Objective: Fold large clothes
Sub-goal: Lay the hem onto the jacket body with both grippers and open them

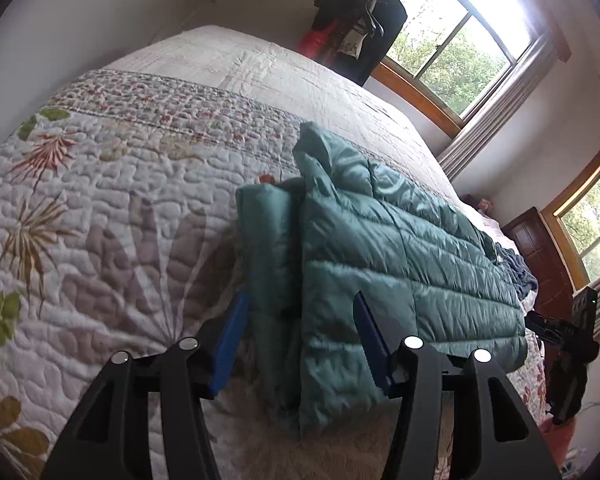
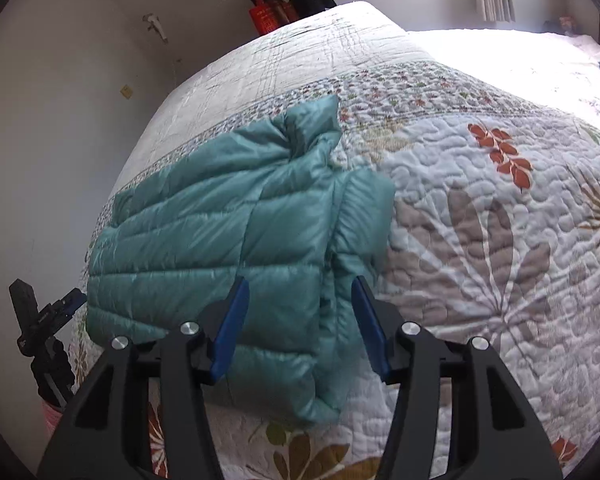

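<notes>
A teal quilted puffer jacket (image 1: 400,248) lies folded into a thick rectangle on the bed, its collar bunched at the far end and a sleeve folded along one side. My left gripper (image 1: 300,304) is open, hovering over the near edge of the jacket, its blue fingers either side of the folded sleeve seam. In the right wrist view the same jacket (image 2: 204,232) sits left of centre. My right gripper (image 2: 298,292) is open too, straddling the jacket's near right corner with nothing clamped. The right gripper (image 1: 560,340) shows at the far right of the left wrist view, the left gripper (image 2: 48,312) at the far left of the right wrist view.
The bed carries a white quilted bedspread (image 1: 112,208) with leaf and flower prints. Dark clothes hang on a rack (image 1: 356,28) by the windows (image 1: 456,52). A dark wooden cabinet (image 1: 540,252) stands past the bed. Another blue-grey garment (image 1: 516,268) lies behind the jacket.
</notes>
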